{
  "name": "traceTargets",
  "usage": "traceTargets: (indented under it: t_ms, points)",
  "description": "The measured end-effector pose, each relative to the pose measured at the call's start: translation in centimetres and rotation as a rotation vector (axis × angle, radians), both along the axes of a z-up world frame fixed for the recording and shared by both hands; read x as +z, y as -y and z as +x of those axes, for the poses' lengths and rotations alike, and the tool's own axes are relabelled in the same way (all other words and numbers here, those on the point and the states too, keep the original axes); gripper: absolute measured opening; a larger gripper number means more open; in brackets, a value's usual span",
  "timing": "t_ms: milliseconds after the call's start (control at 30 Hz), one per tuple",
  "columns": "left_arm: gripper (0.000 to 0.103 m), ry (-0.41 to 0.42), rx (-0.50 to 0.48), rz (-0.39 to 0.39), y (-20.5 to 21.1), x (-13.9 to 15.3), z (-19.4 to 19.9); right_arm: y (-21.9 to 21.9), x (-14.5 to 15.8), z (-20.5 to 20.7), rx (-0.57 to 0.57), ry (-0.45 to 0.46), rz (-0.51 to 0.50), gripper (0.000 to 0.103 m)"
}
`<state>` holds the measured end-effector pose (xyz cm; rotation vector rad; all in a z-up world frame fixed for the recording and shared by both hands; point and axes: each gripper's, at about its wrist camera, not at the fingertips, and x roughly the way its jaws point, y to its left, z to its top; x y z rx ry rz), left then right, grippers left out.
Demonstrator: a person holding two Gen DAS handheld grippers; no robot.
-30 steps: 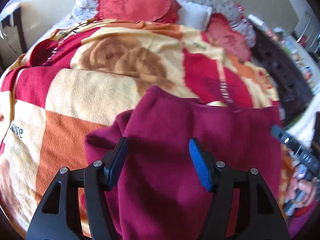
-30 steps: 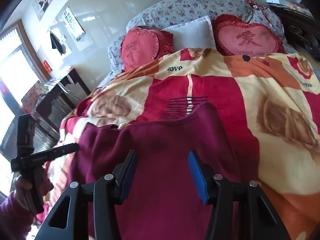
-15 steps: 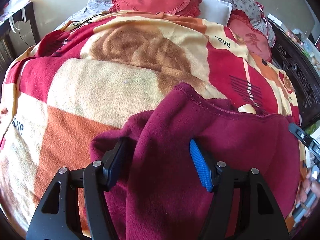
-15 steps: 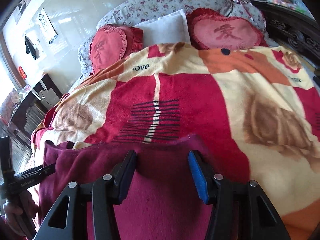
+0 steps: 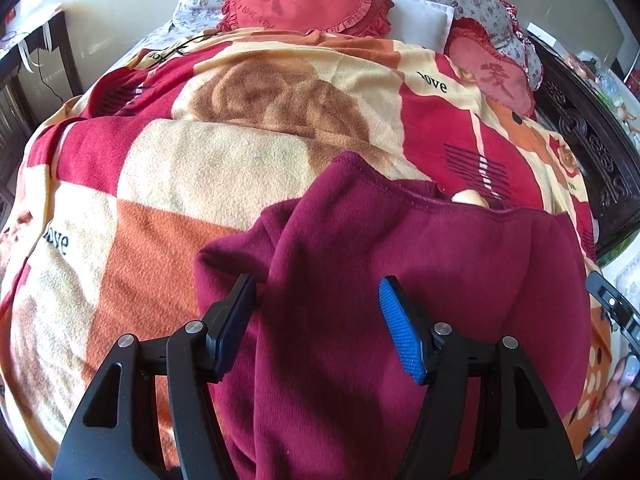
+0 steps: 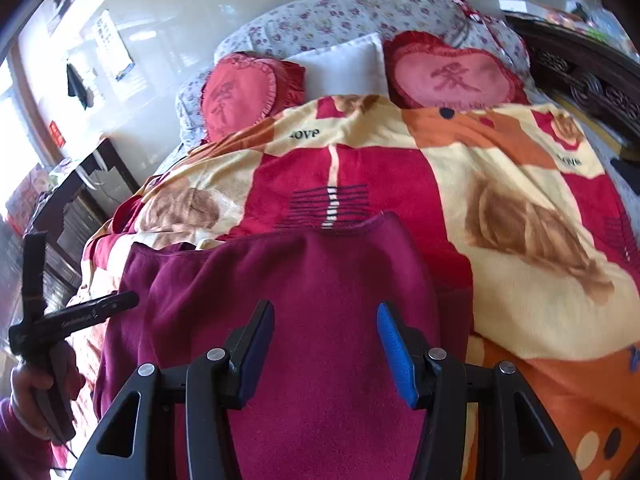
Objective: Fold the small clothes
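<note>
A: One garment (image 5: 420,280), maroon fleece, lies on the blanket (image 5: 168,184) right under both grippers, running out ahead of their fingers.

B: And the left gripper (image 5: 316,320)?

A: Jaws stand apart, a good gap between them, fleece lying in that gap. The pads aren't pressing on it, so nothing is held. A fold of the cloth bunches up just beside its left finger.

B: The right gripper (image 6: 326,348)?

A: Same picture: jaws parted, a bit narrower, the garment spread flat between and below them, no grip on it. The far hem curves just ahead of its tips.

B: Count what's beyond.

A: One blanket in red, cream and orange blocks, stretching away from both grippers. At its far end, two red heart cushions (image 6: 248,92) (image 6: 452,72), with one white pillow (image 6: 344,64) between them, and a flowered pillow (image 6: 360,12) behind all three.

B: Any hands?

A: One hand (image 6: 28,392) showing at the far left of the right wrist view, wrapped round the left gripper's handle. Dark carved wood (image 6: 580,76) runs off to the right.
</note>
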<state>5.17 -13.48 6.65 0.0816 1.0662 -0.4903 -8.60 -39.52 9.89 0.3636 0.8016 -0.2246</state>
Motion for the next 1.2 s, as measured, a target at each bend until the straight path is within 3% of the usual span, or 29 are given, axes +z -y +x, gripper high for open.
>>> traceTargets:
  t_ms: [500,700,933,1200]
  points:
    - [0.064,-0.033,0.004,0.033,-1.7,-1.2,-1.7,1.4,-3.5,0.5,-0.065,-0.08,0.004,0.052]
    - [0.064,-0.048,0.008,0.032,-3.1,-1.4,-2.7,1.0,-2.1,-0.1,-0.071,-0.088,0.006,0.052]
    - [0.064,-0.082,0.014,0.016,-4.8,-1.8,-4.4,-1.7,-1.1,-1.4,-0.006,-0.084,0.004,0.052]
    - [0.064,-0.122,0.022,-0.006,-6.6,-2.7,-7.0,-4.2,-2.2,-0.6,0.057,-0.115,0.006,0.052]
